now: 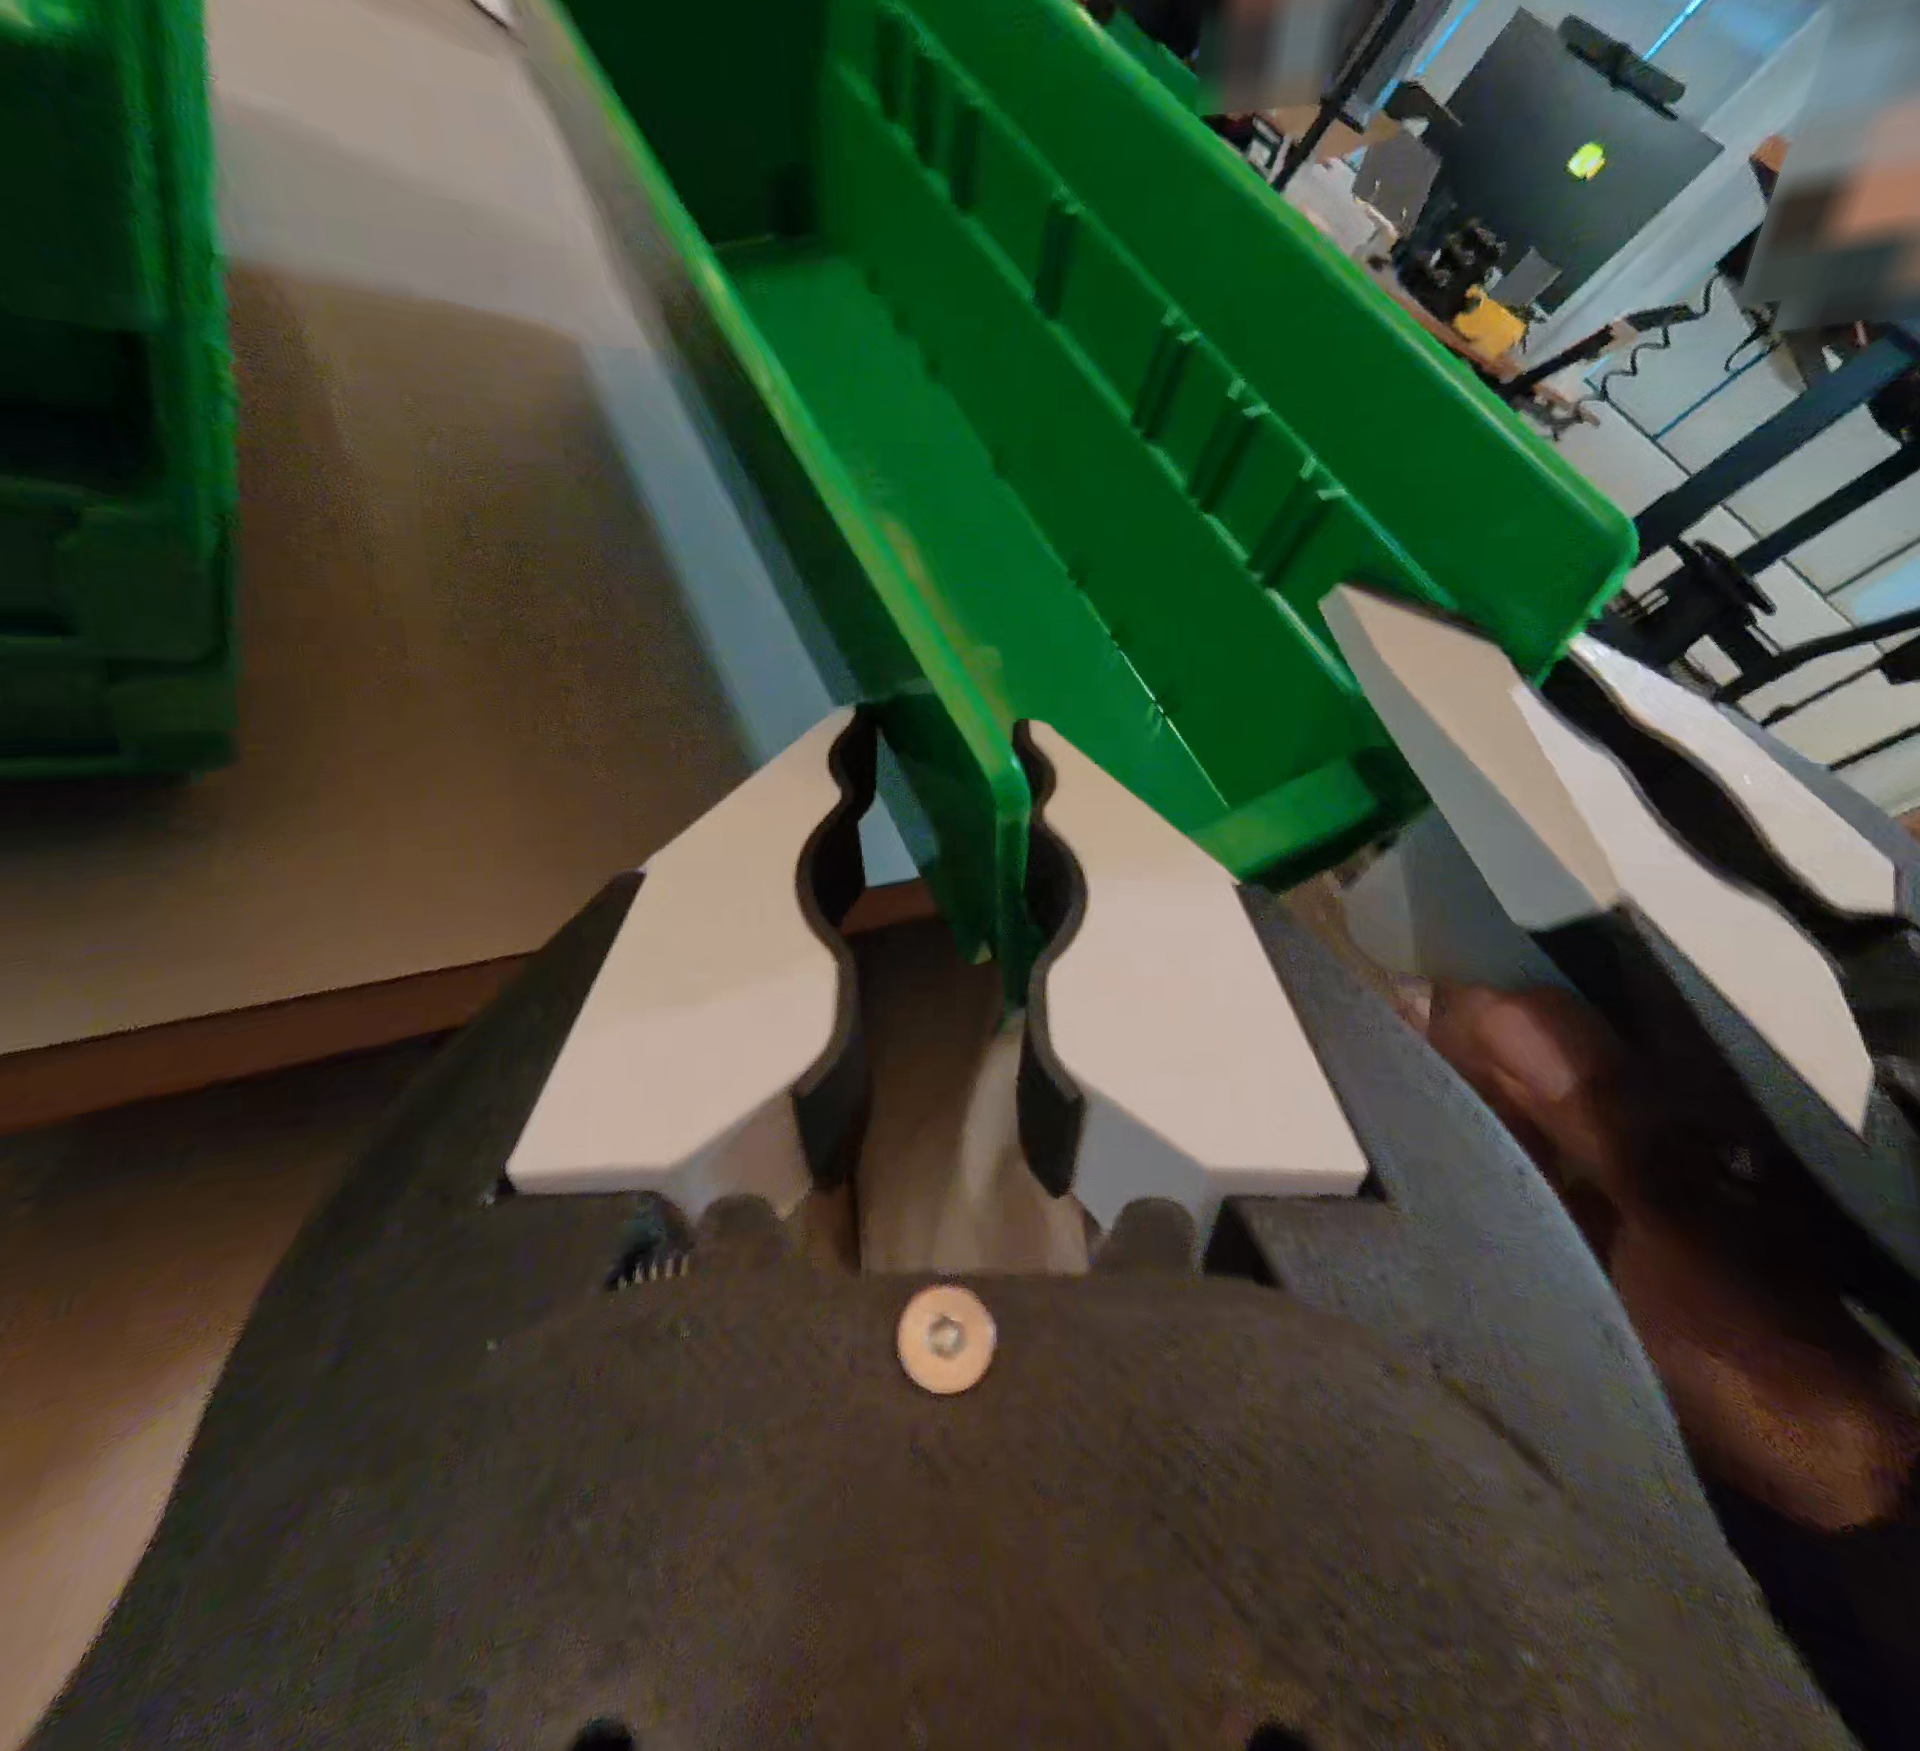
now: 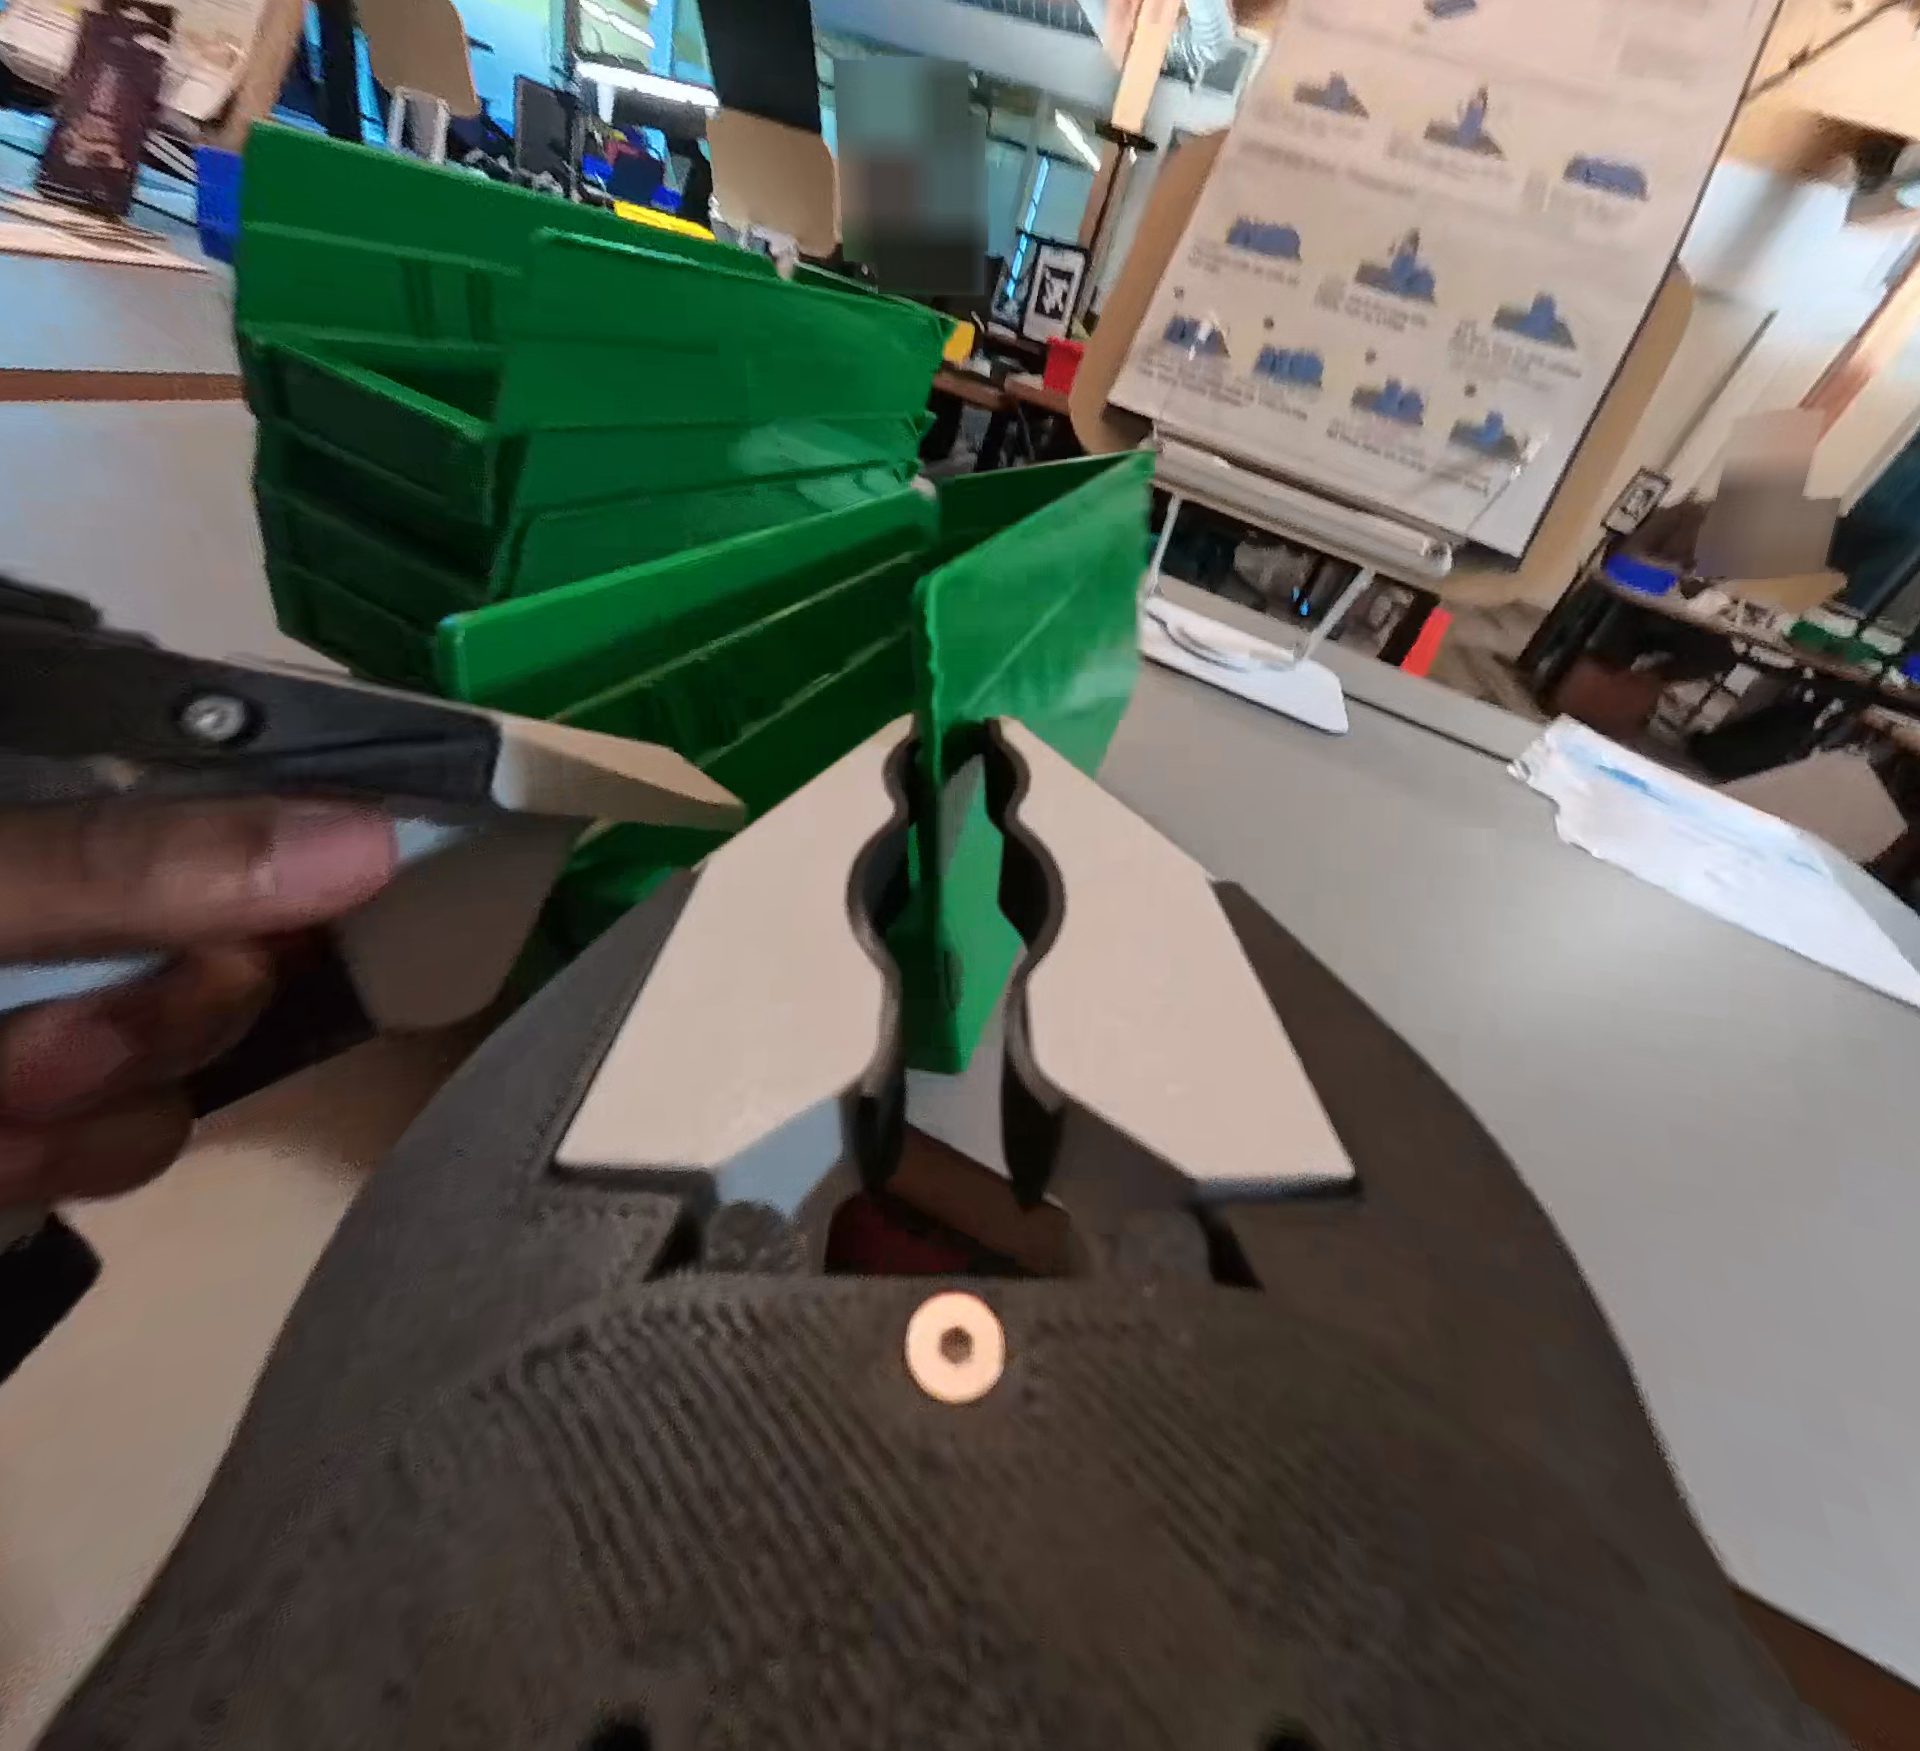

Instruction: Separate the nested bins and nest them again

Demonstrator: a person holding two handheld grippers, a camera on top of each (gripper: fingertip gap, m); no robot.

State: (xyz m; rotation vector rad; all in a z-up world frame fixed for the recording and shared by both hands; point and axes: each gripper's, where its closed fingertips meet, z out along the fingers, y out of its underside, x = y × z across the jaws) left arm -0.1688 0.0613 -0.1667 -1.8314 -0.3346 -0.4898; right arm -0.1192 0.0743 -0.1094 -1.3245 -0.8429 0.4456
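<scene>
Grey bench (image 1: 416, 475) in a cluttered workshop: one green bin (image 1: 935, 475) held aloft at its near end by both tools.

Left hand-held gripper (image 1: 940, 766) pinches the bin's left near rim; right hand-held gripper (image 2: 961, 756) pinches the right near corner. Bin's long axis runs straight away from both, far end unsupported, open side up. Nested green stack (image 2: 499, 413) sits on the bench to the left, nearer the left tool, so re-nesting looks like a leftward carry.
</scene>
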